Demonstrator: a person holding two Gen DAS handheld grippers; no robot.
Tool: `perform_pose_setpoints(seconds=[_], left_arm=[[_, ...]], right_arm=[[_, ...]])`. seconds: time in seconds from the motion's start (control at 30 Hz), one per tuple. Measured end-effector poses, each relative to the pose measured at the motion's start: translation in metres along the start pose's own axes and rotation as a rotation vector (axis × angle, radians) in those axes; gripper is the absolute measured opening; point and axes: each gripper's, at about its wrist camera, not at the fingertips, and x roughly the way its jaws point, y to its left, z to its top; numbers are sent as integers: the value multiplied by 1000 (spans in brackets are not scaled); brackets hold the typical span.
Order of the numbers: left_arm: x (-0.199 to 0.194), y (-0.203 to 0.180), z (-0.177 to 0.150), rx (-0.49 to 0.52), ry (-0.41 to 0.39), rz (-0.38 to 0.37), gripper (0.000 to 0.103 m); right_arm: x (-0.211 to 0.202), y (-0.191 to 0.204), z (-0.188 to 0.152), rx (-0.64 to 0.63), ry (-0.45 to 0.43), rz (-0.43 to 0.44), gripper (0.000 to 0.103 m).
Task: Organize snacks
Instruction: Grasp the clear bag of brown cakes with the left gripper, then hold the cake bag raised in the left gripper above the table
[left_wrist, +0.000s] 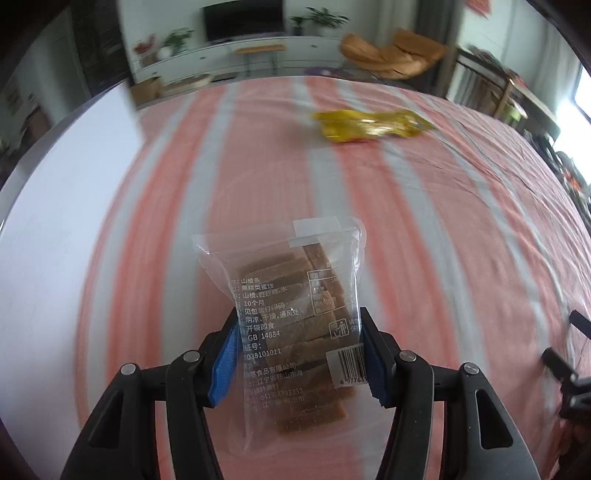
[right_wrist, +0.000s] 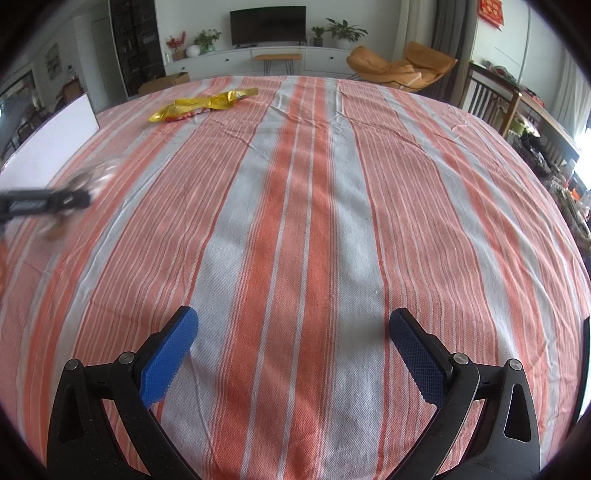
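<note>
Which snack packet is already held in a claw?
The clear plastic packet of brown bars, clamped in the left claw. The crinkled yellow foil packet lies loose on the striped cloth.

Left wrist view is motion-blurred: yellow snack bag (left_wrist: 371, 125) smeared, label unreadable. Clear snack bag (left_wrist: 291, 325) print partly legible, its left columns and barcode end covered by gripper pads. Right wrist view: left gripper (right_wrist: 44, 201) blurred at left edge, its grip unreadable there. White box (right_wrist: 51, 138) cut by frame.

Two snack packs: one clear bag (left_wrist: 291, 325), one yellow packet (left_wrist: 369, 124); two tongs (left_wrist: 298, 356) (right_wrist: 295, 354).
</note>
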Motion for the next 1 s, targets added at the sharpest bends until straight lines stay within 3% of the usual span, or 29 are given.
perform_pose_setpoints(seconds=[0.13, 0.23, 0.4, 1.0], left_arm=[[-1, 26, -7, -50, -37, 10, 68], [3, 24, -16, -9, -86, 64, 89], [8, 38, -23, -68, -101, 74, 103], [9, 33, -21, -67, -100, 75, 103]], right_arm=[[0, 0, 0, 0, 0, 0, 103], [0, 0, 0, 0, 0, 0, 103], [0, -1, 0, 0, 0, 0, 103], [-1, -2, 0, 0, 0, 0, 103]])
